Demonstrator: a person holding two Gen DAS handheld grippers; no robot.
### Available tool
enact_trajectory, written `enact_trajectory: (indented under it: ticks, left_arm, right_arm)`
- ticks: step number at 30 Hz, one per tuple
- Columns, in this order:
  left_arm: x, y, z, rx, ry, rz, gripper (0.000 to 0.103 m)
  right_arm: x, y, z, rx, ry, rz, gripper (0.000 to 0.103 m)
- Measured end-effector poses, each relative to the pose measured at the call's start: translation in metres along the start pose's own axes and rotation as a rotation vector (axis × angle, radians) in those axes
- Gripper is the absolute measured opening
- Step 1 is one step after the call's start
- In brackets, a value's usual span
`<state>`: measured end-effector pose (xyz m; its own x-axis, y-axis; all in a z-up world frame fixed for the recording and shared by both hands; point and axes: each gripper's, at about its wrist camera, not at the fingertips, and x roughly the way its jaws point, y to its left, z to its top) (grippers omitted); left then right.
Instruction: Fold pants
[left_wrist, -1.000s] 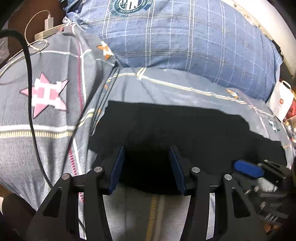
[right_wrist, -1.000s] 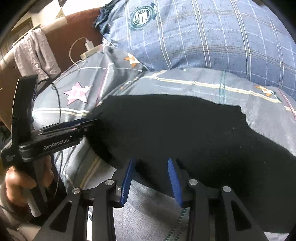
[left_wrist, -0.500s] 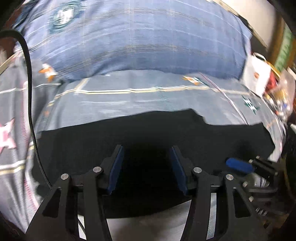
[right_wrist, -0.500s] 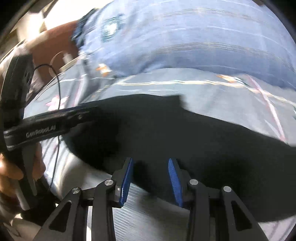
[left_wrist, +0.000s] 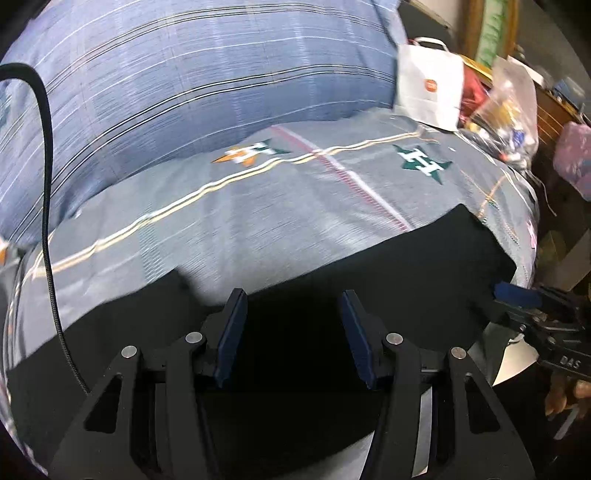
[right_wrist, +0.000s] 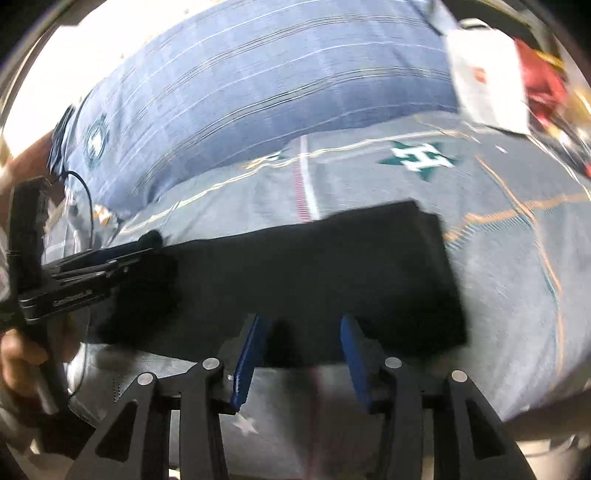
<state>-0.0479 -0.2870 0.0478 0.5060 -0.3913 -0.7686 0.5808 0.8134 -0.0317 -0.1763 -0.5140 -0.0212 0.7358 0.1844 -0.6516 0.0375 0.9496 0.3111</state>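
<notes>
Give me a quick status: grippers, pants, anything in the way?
Left gripper open over the black pants. Right gripper opening at their near edge, nothing pinched. Pants flat on the bedsheet. White bag beyond, clear of the pants.

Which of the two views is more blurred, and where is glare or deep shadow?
Right wrist view: strong motion blur on the bedsheet and white bag, with glare at the upper left edge. Left wrist view: sharper, only mild streaking on the sheet; the black pants are so dark that no folds show.
</notes>
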Motion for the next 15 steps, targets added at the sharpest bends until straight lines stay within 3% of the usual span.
enact_trajectory:
  ticks: [2,4,10,15]
  left_arm:
    - [0.008,-0.010,0.008,0.017,0.010,-0.018,0.053]
    - [0.017,-0.020,0.017,0.033,0.032,-0.061,0.069]
    - [0.043,-0.047,0.054,0.042,0.086,-0.258,0.070]
    - [0.065,-0.079,0.076,0.116,0.139,-0.357,0.070]
  right_arm:
    - [-0.006,-0.011,-0.003,0.034,-0.004,0.007,0.043]
    - [-0.010,-0.017,-0.008,0.062,-0.008,0.026,0.044]
    - [-0.007,-0.030,-0.015,0.121,0.008,0.055,0.045]
    - [0.000,-0.041,-0.021,0.176,0.001,0.079,0.045]
